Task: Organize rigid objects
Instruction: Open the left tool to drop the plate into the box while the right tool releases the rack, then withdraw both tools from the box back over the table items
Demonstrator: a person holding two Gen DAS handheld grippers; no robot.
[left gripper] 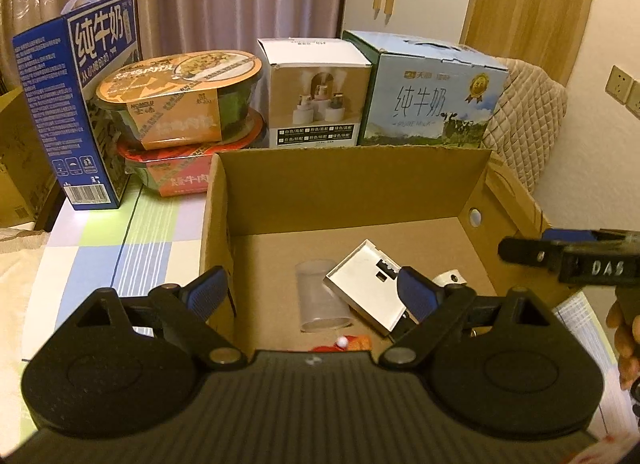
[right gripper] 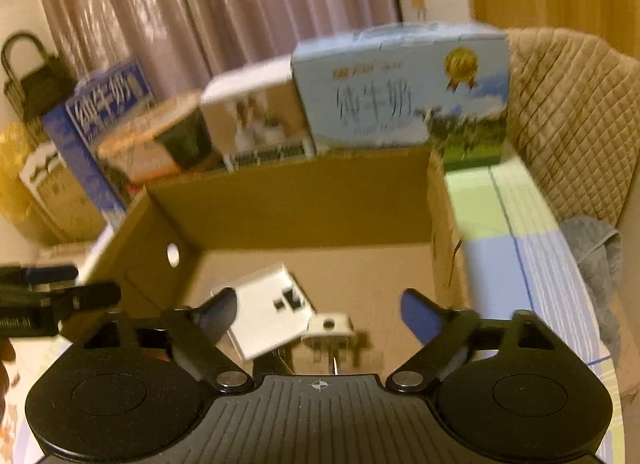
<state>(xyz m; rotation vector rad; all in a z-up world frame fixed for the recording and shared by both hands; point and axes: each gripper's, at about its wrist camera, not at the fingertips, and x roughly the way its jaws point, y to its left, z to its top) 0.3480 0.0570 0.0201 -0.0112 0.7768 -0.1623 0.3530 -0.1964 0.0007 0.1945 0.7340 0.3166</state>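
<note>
An open cardboard box (left gripper: 352,184) stands on the table. On its floor lie a clear plastic cup (left gripper: 322,300) on its side, a flat white socket plate (left gripper: 366,284), a small white plug piece (left gripper: 452,278) and a red item (left gripper: 344,344) partly hidden by my gripper body. My left gripper (left gripper: 310,284) hangs open over the box's near left side, holding nothing. My right gripper (right gripper: 318,304) is open above the white socket plate (right gripper: 272,312) and the plug piece (right gripper: 330,326), its pads clear of both. This view is blurred. Each gripper shows in the other's view, right gripper (left gripper: 528,246), left gripper (right gripper: 80,284).
Behind the box stand a blue milk carton (left gripper: 76,104), two stacked noodle bowls (left gripper: 180,104), a white product box (left gripper: 316,96) and a pale milk carton (left gripper: 432,96). A quilted chair back (right gripper: 572,124) and a grey cloth (right gripper: 600,256) sit right of the checked tablecloth (left gripper: 104,248).
</note>
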